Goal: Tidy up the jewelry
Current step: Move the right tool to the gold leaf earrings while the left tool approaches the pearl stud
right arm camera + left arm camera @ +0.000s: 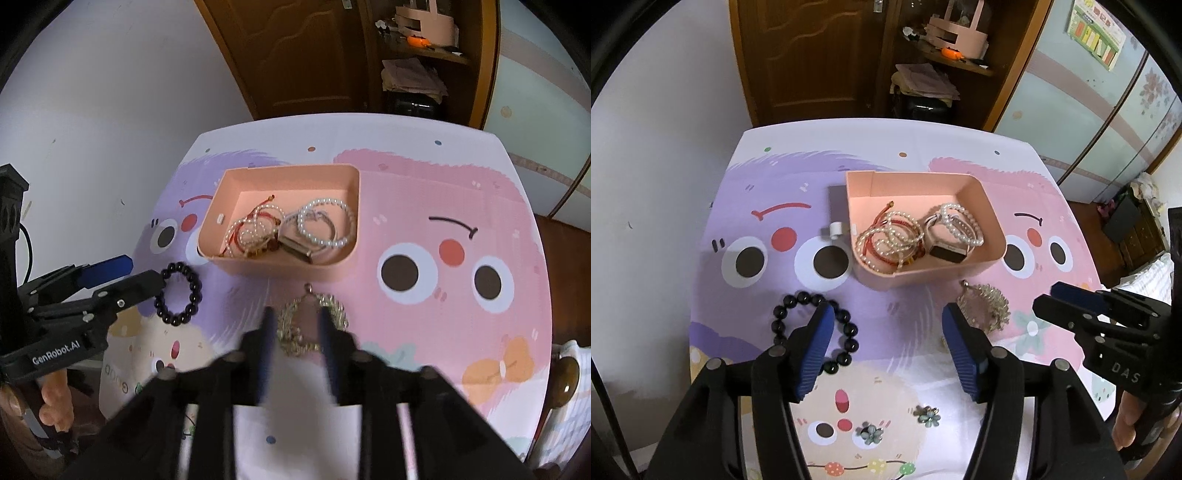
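A pink tray [991,218] [352,192] on the table holds pearl bracelets [960,223] [325,223], red cord bracelets [886,240] and a small dark box [947,254]. A black bead bracelet [816,332] [179,293] lies front left; my open left gripper [888,347] [144,273] hovers with its left finger over it. A gold ornate piece [984,306] [312,325] lies in front of the tray. My right gripper [295,332] [1067,299] is partly open, its blurred fingers on either side of the gold piece, not clamped.
Two small green flower earrings [871,434] [927,415] lie near the table's front edge. A small white clip [833,230] sits left of the tray. A cartoon-face cloth [443,258] covers the table. A wooden door and shelves stand behind.
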